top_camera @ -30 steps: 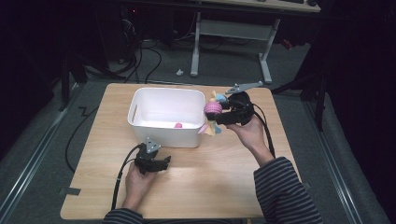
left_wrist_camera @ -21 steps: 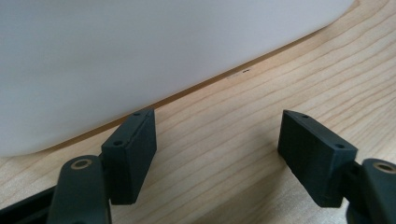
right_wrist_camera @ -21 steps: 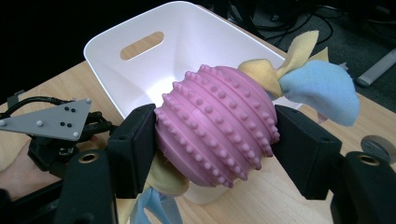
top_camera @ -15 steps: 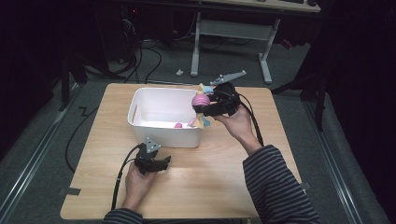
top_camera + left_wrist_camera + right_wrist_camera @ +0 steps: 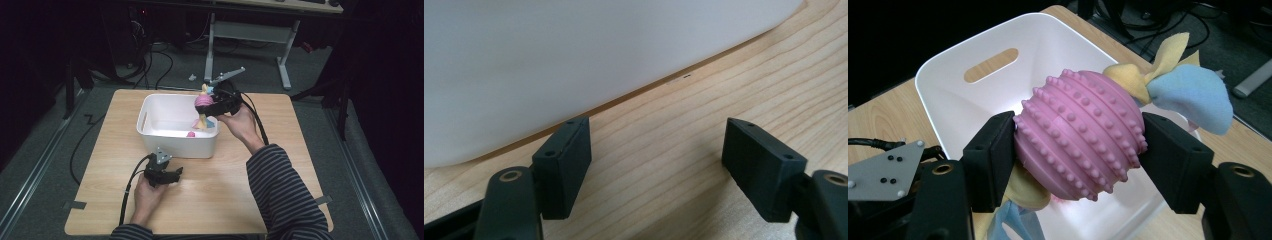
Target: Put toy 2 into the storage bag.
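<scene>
Item 1. White rectangular plastic bin (image 5: pixel 150 131), open-topped, smooth matt walls, rounded corners, slot handle cut in an end wall. It stands on the far half of the pale wood-grain counter (image 5: pixel 280 165) and serves as landmark for all entries below. Judged to be the receptacle for the toy.

Item 2. Pink knobbed rubber ball with yellow and pale-blue fleece tails knotted through it (image 5: pixel 1080 132). Oval body, ringed with ridges of small studs; the cloth ends are soft and floppy, one pair sticking out behind the ball, the other hanging below it. Position: in the air above the bin's right-hand part, inside the line of its rim, tails dangling toward the bin floor. Held across its widest part, probably because the studded rubber gives the flat pads a firm bite where the limp fleece would not.

Item 3. Right claw (image 5: pixel 1078 150), black, two blocky flat-faced jaws. Closed partway, pressed against both flanks of the ball and carrying it over the bin; judged ready for release into the bin.

Item 4. Left claw (image 5: pixel 656 165), same pattern. Jaws spread wide, nothing between them. It rests low on the counter just in front of the bin's near wall, idle, clear of the carrying hand's path.

Item 5. Small pink object (image 5: pixel 190 134) on the bin floor near the front wall; too small to identify.
</scene>
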Tool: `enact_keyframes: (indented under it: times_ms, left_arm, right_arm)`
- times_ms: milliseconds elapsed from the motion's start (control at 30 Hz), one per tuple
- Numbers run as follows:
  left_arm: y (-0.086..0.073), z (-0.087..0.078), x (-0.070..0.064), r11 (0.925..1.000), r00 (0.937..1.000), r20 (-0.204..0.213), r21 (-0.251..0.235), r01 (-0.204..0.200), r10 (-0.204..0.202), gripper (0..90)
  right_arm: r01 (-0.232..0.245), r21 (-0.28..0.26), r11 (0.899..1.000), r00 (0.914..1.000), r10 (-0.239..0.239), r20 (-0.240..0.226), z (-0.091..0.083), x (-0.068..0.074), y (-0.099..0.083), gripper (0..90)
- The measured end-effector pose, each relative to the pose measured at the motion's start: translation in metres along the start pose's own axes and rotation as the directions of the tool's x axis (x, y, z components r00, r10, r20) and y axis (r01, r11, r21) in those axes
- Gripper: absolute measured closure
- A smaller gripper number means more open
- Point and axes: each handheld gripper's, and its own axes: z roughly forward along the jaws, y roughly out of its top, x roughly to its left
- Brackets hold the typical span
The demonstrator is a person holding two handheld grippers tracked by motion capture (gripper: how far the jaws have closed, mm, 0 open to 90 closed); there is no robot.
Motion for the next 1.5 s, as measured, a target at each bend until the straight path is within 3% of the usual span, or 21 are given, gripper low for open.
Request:
enact_keyframes:
  times_ms: [367, 567, 967, 1233, 1400, 1433, 1500]
  left_arm:
    - [0.0, 0.0, 0.0, 1.0, 1.0, 0.001, -0.002, 0.003, -0.003, 28.1]
    - [0.0, 0.0, 0.0, 1.0, 1.0, -0.003, -0.003, 0.0, 0.0, 28.1]
    - [0.0, 0.0, 0.0, 1.0, 1.0, -0.003, -0.001, -0.003, 0.003, 28.0]
    - [0.0, 0.0, -0.001, 1.0, 1.0, -0.005, 0.0, -0.004, 0.004, 28.0]
    - [0.0, 0.0, -0.001, 1.0, 1.0, -0.006, 0.0, -0.006, 0.006, 27.9]
    - [0.0, 0.0, -0.001, 1.0, 1.0, -0.006, 0.001, -0.006, 0.006, 27.9]
    - [0.0, 0.0, -0.001, 1.0, 1.0, -0.005, 0.0, -0.006, 0.006, 27.9]
  right_arm:
    - [0.035, 0.082, 0.996, 0.9992, -0.036, 0.015, 0.037, 0.008, -0.001, 33.3]
    - [0.031, 0.129, 0.991, 0.9995, -0.03, -0.012, 0.06, 0.015, -0.006, 33.3]
    - [0.055, 0.212, 0.976, 0.9965, -0.04, -0.074, 0.084, 0.028, -0.018, 33.1]
    - [0.047, 0.231, 0.972, 0.9967, -0.03, -0.075, 0.084, 0.03, -0.018, 30.2]
    - [0.005, 0.199, 0.98, 0.995, 0.015, -0.099, 0.073, 0.027, -0.017, 19.4]
    - [-0.016, 0.195, 0.981, 0.9947, 0.035, -0.096, 0.07, 0.026, -0.018, 18.8]
    - [-0.015, 0.162, 0.987, 0.9976, 0.026, -0.064, 0.058, 0.022, -0.022, 19.1]
